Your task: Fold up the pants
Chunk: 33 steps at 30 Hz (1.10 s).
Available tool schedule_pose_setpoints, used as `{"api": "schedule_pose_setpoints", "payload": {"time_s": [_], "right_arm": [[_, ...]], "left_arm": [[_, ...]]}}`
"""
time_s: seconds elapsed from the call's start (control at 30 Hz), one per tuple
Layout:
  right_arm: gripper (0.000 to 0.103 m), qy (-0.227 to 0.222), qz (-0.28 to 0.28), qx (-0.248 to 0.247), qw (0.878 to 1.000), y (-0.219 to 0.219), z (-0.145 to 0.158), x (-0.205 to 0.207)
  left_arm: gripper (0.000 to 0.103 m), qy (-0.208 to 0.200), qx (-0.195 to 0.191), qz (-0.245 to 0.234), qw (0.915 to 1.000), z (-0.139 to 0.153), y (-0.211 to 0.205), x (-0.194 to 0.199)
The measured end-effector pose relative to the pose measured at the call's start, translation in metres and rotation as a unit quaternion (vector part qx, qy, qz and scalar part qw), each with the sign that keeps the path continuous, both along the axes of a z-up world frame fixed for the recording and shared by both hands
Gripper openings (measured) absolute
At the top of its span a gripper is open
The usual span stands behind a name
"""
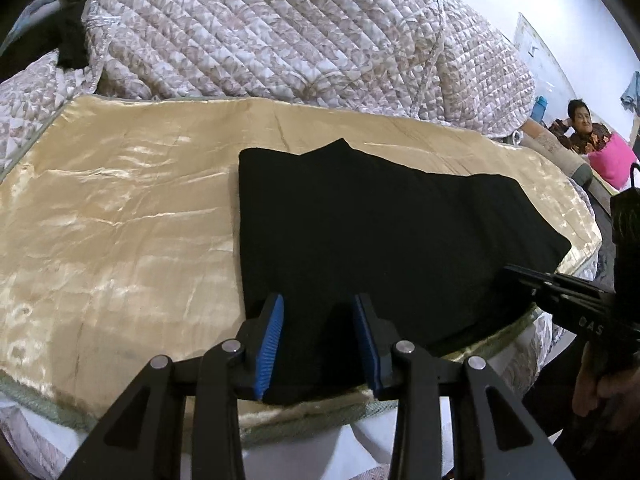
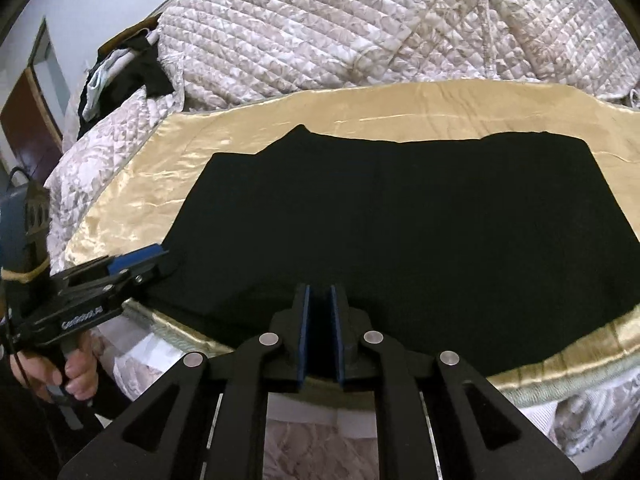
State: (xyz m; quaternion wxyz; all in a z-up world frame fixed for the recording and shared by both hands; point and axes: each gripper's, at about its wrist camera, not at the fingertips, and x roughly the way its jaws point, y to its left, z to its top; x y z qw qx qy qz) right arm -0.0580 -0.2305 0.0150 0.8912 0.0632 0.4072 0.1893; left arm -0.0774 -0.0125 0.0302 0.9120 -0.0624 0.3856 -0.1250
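Observation:
The black pants [image 1: 380, 232] lie folded flat on a shiny gold cloth [image 1: 120, 220]. They also show in the right wrist view [image 2: 400, 232]. My left gripper [image 1: 319, 304] is open, its blue pads astride the pants' near left edge. In the right wrist view the left gripper [image 2: 160, 258] sits at the pants' left corner. My right gripper [image 2: 320, 300] has its jaws narrowly apart over the near edge, with dark fabric between the pads. In the left wrist view the right gripper [image 1: 516, 270] reaches in at the pants' right side.
A quilted white-and-brown blanket [image 1: 280, 32] is heaped behind the gold cloth [image 2: 140, 184]. Dark clothes [image 2: 132, 76] lie at the far left. A seated person [image 1: 582, 128] and a pink item [image 1: 612, 160] are at the right. The bed edge [image 1: 320, 420] runs close below the grippers.

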Motion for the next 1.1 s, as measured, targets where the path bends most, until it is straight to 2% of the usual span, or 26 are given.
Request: {"api": "schedule_pose_setpoints", "payload": {"time_s": [0.07, 0.17, 0.3, 0.4, 0.43, 0.57, 0.77, 0.97, 1.03, 1.1], "right_arm": [[0.01, -0.002, -0.02, -0.013, 1.0, -0.003, 0.002, 0.0], [0.01, -0.025, -0.036, 0.007, 0.999, -0.012, 0.009, -0.008], [0.01, -0.038, -0.016, 0.017, 0.999, -0.008, 0.012, -0.01], [0.01, -0.018, 0.001, 0.011, 1.0, 0.001, 0.003, -0.005], [0.01, -0.009, -0.005, -0.002, 1.0, 0.003, -0.003, -0.004], [0.012, -0.005, -0.041, 0.018, 0.999, -0.012, -0.004, 0.003], [0.012, -0.013, -0.082, 0.016, 0.996, -0.03, -0.001, 0.001], [0.012, -0.006, -0.167, 0.05, 0.985, -0.078, 0.002, 0.004], [0.023, -0.011, -0.198, 0.053, 0.979, -0.095, 0.006, 0.001], [0.058, -0.022, -0.238, 0.052, 0.97, -0.112, 0.01, -0.005]], "left_arm": [[0.039, -0.003, -0.005, 0.008, 1.0, 0.003, 0.001, 0.0], [0.039, -0.005, -0.007, 0.009, 0.9999, 0.004, -0.001, 0.001], [0.039, -0.013, 0.007, 0.018, 0.9997, 0.006, -0.003, 0.002], [0.039, -0.004, 0.015, 0.026, 0.9995, 0.002, -0.001, 0.007], [0.039, 0.003, 0.014, 0.026, 0.9996, -0.002, 0.0, 0.009], [0.041, -0.005, 0.032, 0.022, 0.9992, -0.007, -0.003, 0.012], [0.043, -0.006, 0.032, 0.022, 0.9992, -0.008, -0.004, 0.011], [0.046, -0.005, 0.031, 0.022, 0.9993, -0.011, -0.004, 0.014], [0.047, -0.004, 0.03, 0.023, 0.9993, -0.014, -0.003, 0.016], [0.047, -0.004, 0.029, 0.023, 0.9993, -0.015, -0.003, 0.016]]}}
